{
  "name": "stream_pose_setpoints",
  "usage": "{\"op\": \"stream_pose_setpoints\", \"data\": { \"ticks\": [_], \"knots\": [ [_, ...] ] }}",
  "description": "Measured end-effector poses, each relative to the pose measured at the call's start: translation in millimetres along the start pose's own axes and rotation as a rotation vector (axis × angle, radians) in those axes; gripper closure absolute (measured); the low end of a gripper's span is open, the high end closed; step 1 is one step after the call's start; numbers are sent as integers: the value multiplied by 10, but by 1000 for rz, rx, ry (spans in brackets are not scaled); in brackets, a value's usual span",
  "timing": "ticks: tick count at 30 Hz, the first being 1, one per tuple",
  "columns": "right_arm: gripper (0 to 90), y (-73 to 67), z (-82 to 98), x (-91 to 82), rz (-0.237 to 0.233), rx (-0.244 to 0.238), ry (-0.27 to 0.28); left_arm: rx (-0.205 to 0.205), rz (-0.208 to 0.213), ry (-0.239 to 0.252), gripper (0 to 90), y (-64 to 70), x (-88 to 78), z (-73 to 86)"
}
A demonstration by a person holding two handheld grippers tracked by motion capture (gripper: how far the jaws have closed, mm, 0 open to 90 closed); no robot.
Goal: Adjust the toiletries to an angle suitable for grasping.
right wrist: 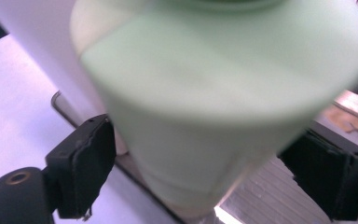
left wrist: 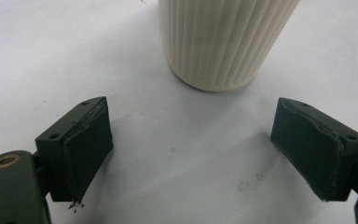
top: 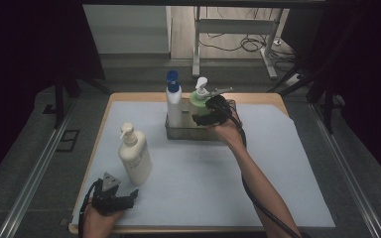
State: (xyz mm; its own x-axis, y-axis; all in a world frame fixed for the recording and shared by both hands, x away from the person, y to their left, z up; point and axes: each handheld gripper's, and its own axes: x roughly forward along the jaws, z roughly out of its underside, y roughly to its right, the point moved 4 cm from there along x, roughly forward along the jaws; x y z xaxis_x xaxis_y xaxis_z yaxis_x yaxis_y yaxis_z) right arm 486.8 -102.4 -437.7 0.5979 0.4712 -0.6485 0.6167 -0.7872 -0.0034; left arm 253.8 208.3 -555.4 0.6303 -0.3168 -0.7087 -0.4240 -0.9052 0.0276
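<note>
**Reaching Around Green Bottle in Tray**

Straddling the green bottle [right wrist: 214, 107], right gripper [top: 209, 113], jaws wide apart, one to each side of the body. Left pad seen just clear of the bottle's wall in the right gripper view; right pad's contact too blurred and too hidden behind the bottle to tell, so no firm clamp made out. Jaws counted as released, with the bottle between them.

Stood upright in the metal tray [top: 178, 133], green bottle with white pump head [top: 201, 84], at the tray's right end. Beside it, touching or nearly so, white bottle with blue cap [top: 173, 101], at the tray's left end. Tray placed toward the far middle of the white sheet [top: 287, 168] covering the table [top: 129, 96].

Held low at the near left corner of the sheet, left gripper [left wrist: 191, 154], jaws spread wide, nothing between them but bare sheet. Just ahead of those jaws, upright on the sheet, cream ribbed pump bottle [left wrist: 223, 42], apart from both pads. Seen from above, that cream bottle well apart from the tray, nearer the left hand [top: 96, 218].

Stretched from the bottom right across the sheet to the tray, right forearm [top: 260, 183], with the black cable [top: 265, 210] trailing alongside.
</note>
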Motion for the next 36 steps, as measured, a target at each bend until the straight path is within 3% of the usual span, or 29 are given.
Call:
{"op": "stream_pose_setpoints", "data": {
  "ticks": [10,16,23,31,36],
  "knots": [
    [304,28,177,-138,-35,-6,-4,-1,1,1,122,2,1,0],
    [413,43,262,-217,-48,-35,5,-1,0,0,122,2,0,0],
    [513,155,327,-267,-22,4,2,-1,-1,0,122,3,-1,0],
    [786,335,385,-199,26,39,-11,0,0,0,122,1,-1,0],
    [891,381,410,-83,50,60,-19,0,-1,-1,122,0,-1,1]
  ]
}}
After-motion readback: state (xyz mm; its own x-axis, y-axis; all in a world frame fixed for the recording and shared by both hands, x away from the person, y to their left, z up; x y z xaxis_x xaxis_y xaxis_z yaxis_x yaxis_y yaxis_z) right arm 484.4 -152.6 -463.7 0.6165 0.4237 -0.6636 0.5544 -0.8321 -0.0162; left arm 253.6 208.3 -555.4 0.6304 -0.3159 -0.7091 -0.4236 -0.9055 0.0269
